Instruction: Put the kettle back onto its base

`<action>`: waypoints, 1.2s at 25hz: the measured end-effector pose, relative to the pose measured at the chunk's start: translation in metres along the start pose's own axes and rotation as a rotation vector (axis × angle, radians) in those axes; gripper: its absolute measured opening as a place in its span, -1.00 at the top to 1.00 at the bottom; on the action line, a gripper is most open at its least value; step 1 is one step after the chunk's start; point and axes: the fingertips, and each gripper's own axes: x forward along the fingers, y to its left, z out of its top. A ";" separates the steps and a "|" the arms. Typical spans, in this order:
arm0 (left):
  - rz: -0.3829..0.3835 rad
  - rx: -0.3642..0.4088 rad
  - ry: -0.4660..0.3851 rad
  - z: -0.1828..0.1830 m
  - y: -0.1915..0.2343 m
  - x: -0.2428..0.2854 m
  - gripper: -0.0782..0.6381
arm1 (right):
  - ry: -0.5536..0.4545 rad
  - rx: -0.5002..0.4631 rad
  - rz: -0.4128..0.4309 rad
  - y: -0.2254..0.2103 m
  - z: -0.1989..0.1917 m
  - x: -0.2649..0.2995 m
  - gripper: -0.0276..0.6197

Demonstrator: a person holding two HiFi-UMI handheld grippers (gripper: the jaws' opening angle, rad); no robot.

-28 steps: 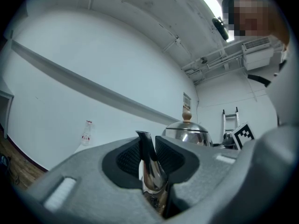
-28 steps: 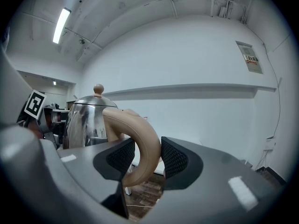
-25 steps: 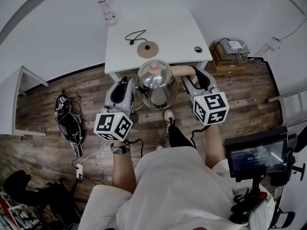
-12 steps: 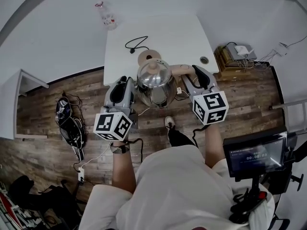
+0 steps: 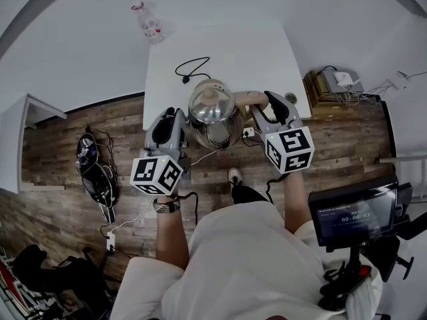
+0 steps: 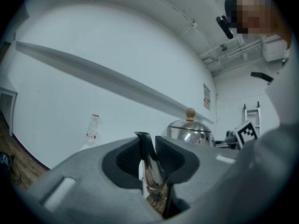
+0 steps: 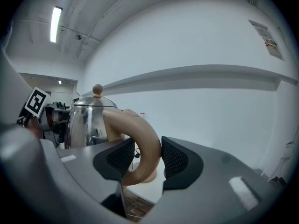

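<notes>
A shiny steel kettle (image 5: 212, 115) with a wooden knob hangs between my two grippers over the near edge of the white table (image 5: 260, 52). My left gripper (image 5: 175, 120) is shut on the kettle's spout (image 6: 149, 164). My right gripper (image 5: 268, 105) is shut on the tan handle (image 7: 140, 143). The round tan base (image 5: 200, 85) peeks out just behind the kettle, mostly hidden by it, and its black cable (image 5: 191, 66) loops across the table. The kettle body also shows in the left gripper view (image 6: 189, 129) and in the right gripper view (image 7: 86, 120).
A clear bottle (image 5: 149, 21) with a red cap stands by the wall past the table's left corner. A small dark round object (image 5: 289, 99) lies at the table's right front corner. Boxes and cables (image 5: 337, 82) sit on the floor at right, bags (image 5: 93, 172) at left, a monitor (image 5: 350, 215) at lower right.
Both grippers have carried the kettle forward from above the floor to over the table's near edge, where it now covers most of the base.
</notes>
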 end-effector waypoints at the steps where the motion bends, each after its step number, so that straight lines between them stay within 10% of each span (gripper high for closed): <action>1: 0.007 -0.005 0.004 -0.002 0.006 0.008 0.53 | 0.007 -0.003 0.006 -0.004 0.000 0.010 0.36; 30: 0.217 -0.058 0.101 -0.079 0.110 0.131 0.54 | 0.153 -0.027 0.187 -0.061 -0.064 0.192 0.36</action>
